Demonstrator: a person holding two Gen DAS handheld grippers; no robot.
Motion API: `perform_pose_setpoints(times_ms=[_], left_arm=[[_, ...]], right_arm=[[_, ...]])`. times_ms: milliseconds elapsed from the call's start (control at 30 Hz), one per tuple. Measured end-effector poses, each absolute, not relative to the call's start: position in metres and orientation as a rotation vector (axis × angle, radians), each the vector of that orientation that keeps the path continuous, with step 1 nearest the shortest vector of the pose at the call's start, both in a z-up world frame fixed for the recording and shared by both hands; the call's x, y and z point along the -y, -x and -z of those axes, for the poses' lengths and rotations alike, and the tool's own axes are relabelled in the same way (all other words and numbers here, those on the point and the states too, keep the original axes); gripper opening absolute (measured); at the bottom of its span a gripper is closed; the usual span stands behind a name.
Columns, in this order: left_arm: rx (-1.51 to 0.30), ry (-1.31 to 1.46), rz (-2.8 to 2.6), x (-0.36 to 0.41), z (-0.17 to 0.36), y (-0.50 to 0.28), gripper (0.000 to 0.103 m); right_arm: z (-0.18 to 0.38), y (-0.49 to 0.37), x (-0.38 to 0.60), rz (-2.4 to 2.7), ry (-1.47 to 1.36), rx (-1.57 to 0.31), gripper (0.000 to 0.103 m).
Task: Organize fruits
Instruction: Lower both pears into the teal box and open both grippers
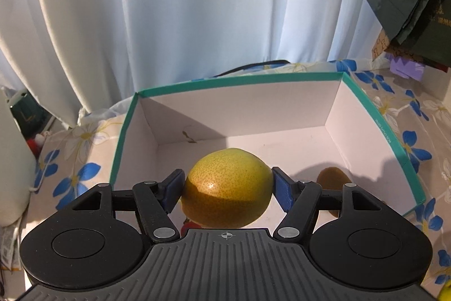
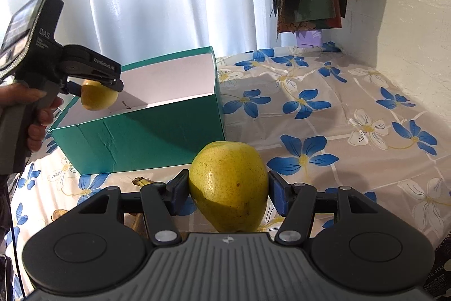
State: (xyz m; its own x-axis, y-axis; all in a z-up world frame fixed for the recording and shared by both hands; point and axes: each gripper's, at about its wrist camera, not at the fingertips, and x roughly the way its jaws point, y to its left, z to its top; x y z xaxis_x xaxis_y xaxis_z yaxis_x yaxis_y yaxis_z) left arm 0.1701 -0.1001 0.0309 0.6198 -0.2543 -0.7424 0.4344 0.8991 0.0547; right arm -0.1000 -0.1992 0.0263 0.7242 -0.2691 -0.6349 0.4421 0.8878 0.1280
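My left gripper (image 1: 227,188) is shut on a yellow pear (image 1: 227,188) and holds it over the near edge of an open teal box (image 1: 239,81) with a white inside. A brown kiwi (image 1: 332,177) lies in the box at the right, partly hidden by my fingers. Something red (image 1: 187,226) shows under the pear. My right gripper (image 2: 228,192) is shut on a second yellow pear (image 2: 228,188) above the flowered tablecloth, in front of the teal box (image 2: 141,137). The left gripper (image 2: 98,83) with its pear (image 2: 98,95) shows there over the box's left end.
A banana (image 2: 142,182) lies on the flowered tablecloth (image 2: 338,117) under my right gripper. White curtains (image 1: 169,4) hang behind the box. Dark green bags (image 1: 417,4) hang at the far right above a purple box (image 2: 310,38). A white wall (image 2: 408,4) bounds the table's right side.
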Motion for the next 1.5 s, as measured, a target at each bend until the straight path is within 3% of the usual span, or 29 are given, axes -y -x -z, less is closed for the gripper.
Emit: perform_pose_setpoints(times_ms=[800,867,933,1300,1500], left_arm=[[-0.944,-0.288,0.335,0.110,0.019,-0.196,0.071],[-0.923,-0.291,0.336,0.111,0.015,-0.194,0.088],[-0.907,-0.275,0.357,0.111,0.009,-0.191,0.096],[-0.756,-0.162,0.399,0.054,-0.059,-0.119,0.102],[-0.730,-0.148,0.371,0.022,-0.065,-0.083,0.102]], right_arm=[[-0.042,0.083,0.191,0.411,-0.263,-0.618,0.058],[-0.043,0.081,0.191,0.407,-0.260,-0.615,0.058],[-0.044,0.080,0.192,0.404,-0.258,-0.613,0.058],[-0.056,0.064,0.199,0.381,-0.217,-0.575,0.058],[-0.066,0.033,0.200,0.331,-0.185,-0.555,0.059]])
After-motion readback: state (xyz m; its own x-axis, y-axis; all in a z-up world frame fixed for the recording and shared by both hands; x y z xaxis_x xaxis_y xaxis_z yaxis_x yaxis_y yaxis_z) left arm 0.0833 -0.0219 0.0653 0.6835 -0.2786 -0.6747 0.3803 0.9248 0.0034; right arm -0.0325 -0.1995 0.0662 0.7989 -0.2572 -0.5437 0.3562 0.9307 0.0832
